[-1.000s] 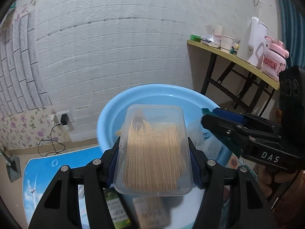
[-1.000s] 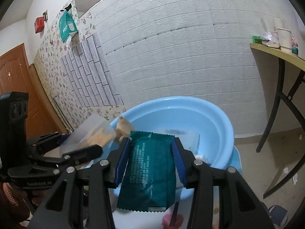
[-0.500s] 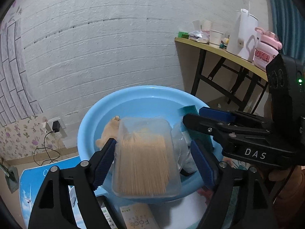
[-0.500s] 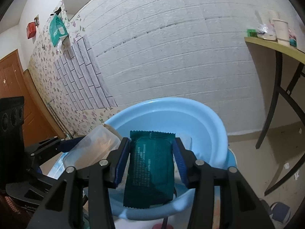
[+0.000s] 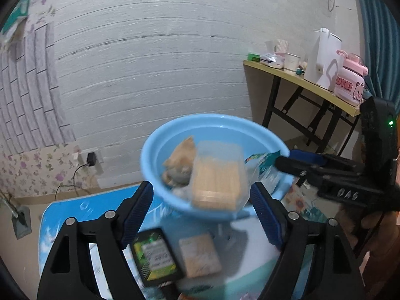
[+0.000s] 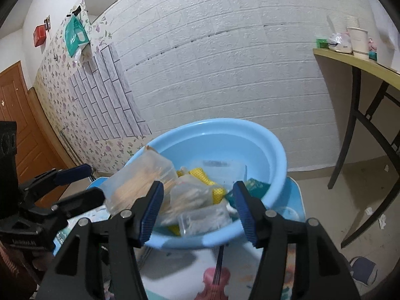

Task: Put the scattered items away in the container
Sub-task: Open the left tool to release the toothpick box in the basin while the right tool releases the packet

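Observation:
A light blue basin [image 5: 160, 165] [image 6: 270, 150] stands on the table and holds several items. The clear box of toothpicks [image 5: 217, 175] [image 6: 140, 177] is blurred, at the basin's near rim, free of my left gripper [image 5: 201, 205], which is open wide. The green packet [image 6: 257, 185] [image 5: 262, 160] lies inside the basin at its right side. My right gripper [image 6: 197, 206] is open and empty just in front of the basin. A black and green packet [image 5: 155, 255] and a beige packet [image 5: 200, 255] lie on the table below my left gripper.
Inside the basin are a yellow cloth [image 6: 202, 175] and clear boxes [image 6: 205, 218]. A side table [image 5: 300, 82] with a white kettle [image 5: 322, 57] and a pink bottle [image 5: 350, 85] stands at the right. The white brick wall is behind.
Both grippers opened. The toothpick box left my left gripper and dropped toward the basin. The green packet left my right gripper and now lies in the basin. Both grippers pulled back.

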`<state>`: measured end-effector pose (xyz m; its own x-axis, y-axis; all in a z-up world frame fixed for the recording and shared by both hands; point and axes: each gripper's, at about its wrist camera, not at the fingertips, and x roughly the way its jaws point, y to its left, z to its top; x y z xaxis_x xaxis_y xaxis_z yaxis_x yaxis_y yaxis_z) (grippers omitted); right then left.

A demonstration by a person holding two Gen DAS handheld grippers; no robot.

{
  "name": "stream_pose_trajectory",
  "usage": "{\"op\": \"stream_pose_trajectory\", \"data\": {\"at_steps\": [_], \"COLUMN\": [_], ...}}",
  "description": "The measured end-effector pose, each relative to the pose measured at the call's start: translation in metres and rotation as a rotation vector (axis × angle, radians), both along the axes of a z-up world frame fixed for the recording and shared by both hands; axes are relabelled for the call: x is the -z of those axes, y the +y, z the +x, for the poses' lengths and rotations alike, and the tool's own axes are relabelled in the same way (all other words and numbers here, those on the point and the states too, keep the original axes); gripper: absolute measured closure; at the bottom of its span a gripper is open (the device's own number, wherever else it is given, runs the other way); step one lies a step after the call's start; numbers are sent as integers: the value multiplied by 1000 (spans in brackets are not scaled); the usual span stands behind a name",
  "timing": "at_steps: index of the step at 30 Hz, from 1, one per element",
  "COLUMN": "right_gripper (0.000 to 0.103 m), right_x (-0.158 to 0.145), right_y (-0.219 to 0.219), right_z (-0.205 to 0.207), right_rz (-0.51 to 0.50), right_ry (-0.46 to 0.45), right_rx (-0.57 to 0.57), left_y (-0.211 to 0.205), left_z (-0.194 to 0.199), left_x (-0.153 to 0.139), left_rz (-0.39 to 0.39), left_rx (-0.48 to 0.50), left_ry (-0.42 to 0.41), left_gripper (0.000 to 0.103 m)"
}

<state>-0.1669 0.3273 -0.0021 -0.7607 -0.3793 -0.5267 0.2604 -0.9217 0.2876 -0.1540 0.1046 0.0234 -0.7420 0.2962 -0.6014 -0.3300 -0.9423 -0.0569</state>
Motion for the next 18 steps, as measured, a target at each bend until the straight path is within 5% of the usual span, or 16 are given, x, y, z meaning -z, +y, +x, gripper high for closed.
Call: {"op": "stream_pose_trajectory", "data": {"at_steps": [18], "right_gripper": [46], "right_x": [21], "right_y": [-25], "right_z": [59], "right_rz": [66], "right_ry": [-84], "right_rx": [-23], "left_y": [-68], "left_z": [69], "left_x": [75], "left_rz": [-5], "left_rx": [-118], "left_ry": [-160], "left_gripper": [23]}}
